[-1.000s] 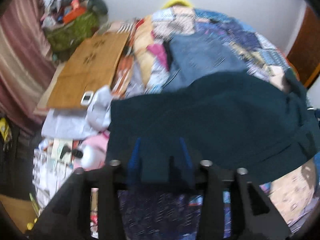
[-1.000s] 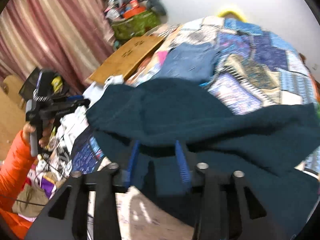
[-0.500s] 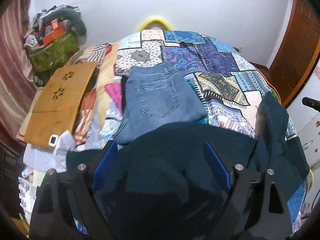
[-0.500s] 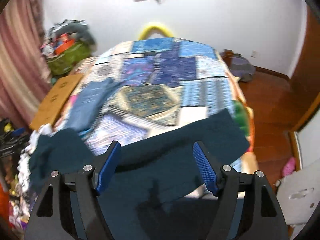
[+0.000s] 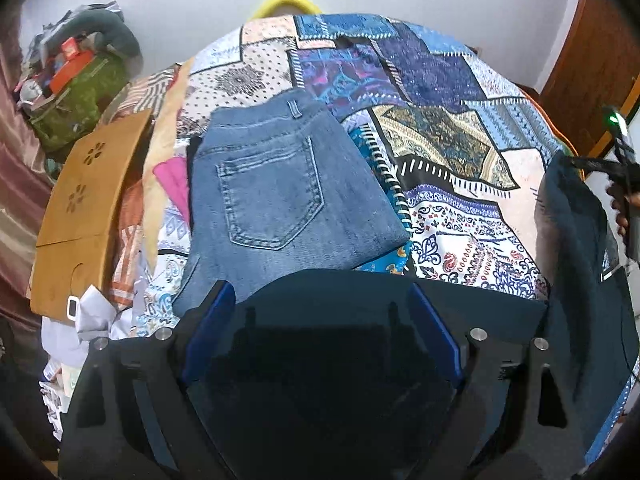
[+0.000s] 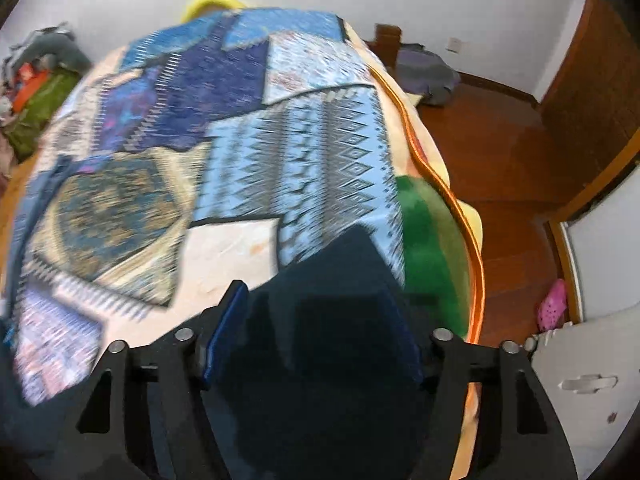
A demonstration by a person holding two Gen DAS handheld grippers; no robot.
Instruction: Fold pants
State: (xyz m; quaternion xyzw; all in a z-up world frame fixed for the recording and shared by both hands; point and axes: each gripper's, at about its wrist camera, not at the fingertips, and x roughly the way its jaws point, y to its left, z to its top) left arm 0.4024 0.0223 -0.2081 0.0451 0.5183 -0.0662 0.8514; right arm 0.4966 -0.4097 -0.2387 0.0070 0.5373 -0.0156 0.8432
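Dark teal pants (image 5: 400,300) lie across the near edge of the patchwork bed cover (image 5: 440,128). My left gripper (image 5: 320,332) is open, its blue pads wide apart above the teal cloth. In the right wrist view my right gripper (image 6: 316,324) is also open over the pants (image 6: 344,264), near the bed's right edge. One pant end (image 5: 576,216) hangs up at the right of the left wrist view, by the other gripper and the hand.
Folded blue jeans (image 5: 276,200) lie on the bed beyond the teal pants. A wooden board (image 5: 84,200) and a pile of clutter (image 5: 68,92) sit at the left. The wooden floor (image 6: 500,168), a bag (image 6: 428,72) and a pink shoe (image 6: 552,304) are right of the bed.
Both grippers were shut on the teal pants a second ago and have opened. Both views swung toward the bed; the right one turned to the bed's right edge.
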